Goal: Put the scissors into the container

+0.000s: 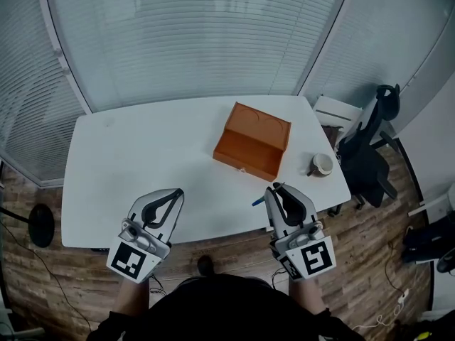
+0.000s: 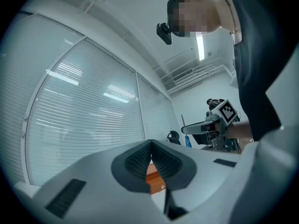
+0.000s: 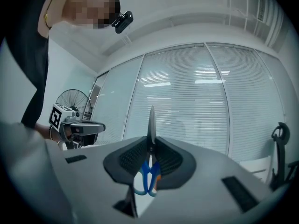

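My right gripper [image 1: 275, 189] is shut on the scissors [image 3: 150, 139]; the closed blades stick up past the pads and the blue handles [image 3: 146, 178] hang below them. In the head view only a blue tip of the scissors [image 1: 257, 202] shows beside the jaws, near the table's front edge. The orange container [image 1: 253, 141], an open box, sits on the white table [image 1: 142, 155] beyond the right gripper. My left gripper [image 1: 175, 194] is shut with nothing between its pads, held over the front left of the table; in the left gripper view a bit of the orange container [image 2: 152, 178] shows below the left gripper [image 2: 151, 146].
A small mug [image 1: 322, 164] stands at the table's right edge. A black office chair [image 1: 370, 148] stands to the right of the table. Window blinds [image 1: 192, 34] run behind it. A fan base [image 1: 37, 226] stands on the floor at the left.
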